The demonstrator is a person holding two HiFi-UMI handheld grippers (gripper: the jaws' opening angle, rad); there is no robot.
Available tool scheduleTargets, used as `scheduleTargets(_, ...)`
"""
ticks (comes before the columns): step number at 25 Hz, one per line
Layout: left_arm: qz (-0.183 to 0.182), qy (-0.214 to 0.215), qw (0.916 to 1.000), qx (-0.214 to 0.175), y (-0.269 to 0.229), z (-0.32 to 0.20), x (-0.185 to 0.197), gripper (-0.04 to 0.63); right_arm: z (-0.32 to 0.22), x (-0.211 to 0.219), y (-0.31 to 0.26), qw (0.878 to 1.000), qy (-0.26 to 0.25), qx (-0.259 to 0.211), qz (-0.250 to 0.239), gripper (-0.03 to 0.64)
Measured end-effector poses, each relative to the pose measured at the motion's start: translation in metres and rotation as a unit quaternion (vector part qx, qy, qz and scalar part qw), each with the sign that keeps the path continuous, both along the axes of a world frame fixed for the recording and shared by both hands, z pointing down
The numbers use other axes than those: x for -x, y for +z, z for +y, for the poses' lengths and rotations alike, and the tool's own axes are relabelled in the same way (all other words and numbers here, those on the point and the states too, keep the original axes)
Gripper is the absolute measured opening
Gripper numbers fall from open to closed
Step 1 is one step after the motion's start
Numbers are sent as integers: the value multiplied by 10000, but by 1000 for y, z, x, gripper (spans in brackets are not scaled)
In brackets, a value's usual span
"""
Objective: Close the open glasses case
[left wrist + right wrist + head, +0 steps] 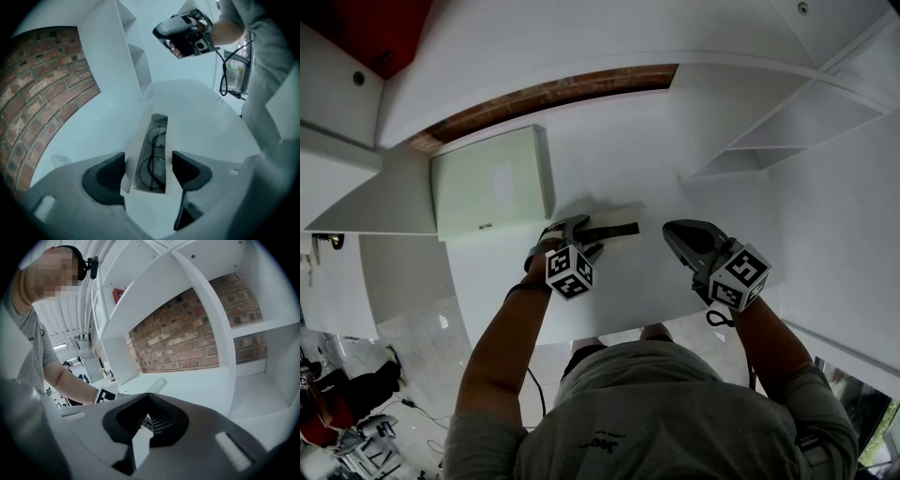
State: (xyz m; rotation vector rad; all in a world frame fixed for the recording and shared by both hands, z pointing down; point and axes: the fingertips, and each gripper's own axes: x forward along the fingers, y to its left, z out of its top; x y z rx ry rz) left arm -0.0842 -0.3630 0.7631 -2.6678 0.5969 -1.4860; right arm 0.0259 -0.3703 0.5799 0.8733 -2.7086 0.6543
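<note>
the left gripper (pixel 147 176) points steeply down with its jaws apart, one pad on each side of the case (pixel 140 140). the pads sit right at the two long flaps, but i cannot tell whether they press yet, so i read this gripper as open around the case, not gripping it. the case lies on the surface (pixel 675 169) close to its front edge, about midway along, open along the top. the right gripper (pixel 146 404) is held off to the right, clear of the surface, jaws together on nothing. the likely trouble is in the squeeze. if the pads push unevenly, one flap could fold under the other instead of meeting it, or the light case could skid toward the front edge, since the right gripper is not steadying it. a pad that rides over a flap's rim could pinch down onto the glasses (pixel 157 157) and bend the thin frame. a temple sticking up might also catch between the flaps and keep them from shutting. the case holds one pair of round, thin-rimmed glasses, lying lengthwise in its trough, one lens nearer the jaws. a pale box (pixel 492 183) sits shut toward the surface's back left corner, contents hidden. the shelf (pixel 787 122) at the right looks bare.
</note>
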Motion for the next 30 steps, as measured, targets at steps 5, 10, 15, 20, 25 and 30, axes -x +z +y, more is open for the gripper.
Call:
scheduleTargets(5, -62, -50, 10000, -54, -1, 2, 0, 304, 2, 0, -4, 10000, 9, -24, 6, 9)
scheduleTargets(10, -338, -39, 9993, -131, -1, 8, 2, 241, 8, 0, -4, 10000, 22, 0, -19, 9)
scheduleTargets(15, -531, 125, 9985, -102, 4, 21, 2, 166, 12, -1, -8, 10000, 32, -52, -41, 9)
scheduleTargets(20, -502, 119, 9986, -68, 3, 21, 2, 166, 17, -1, -13, 9999, 35, -96, -21, 9)
scheduleTargets(25, -297, 14, 9995, 79, 0, 23, 2, 164, 20, -3, -17, 9999, 55, -127, -17, 9)
scheduleTargets(30, 102, -48, 9996, 262, -13, 23, 4, 195, 20, -2, -24, 9998, 59, -176, -2, 9)
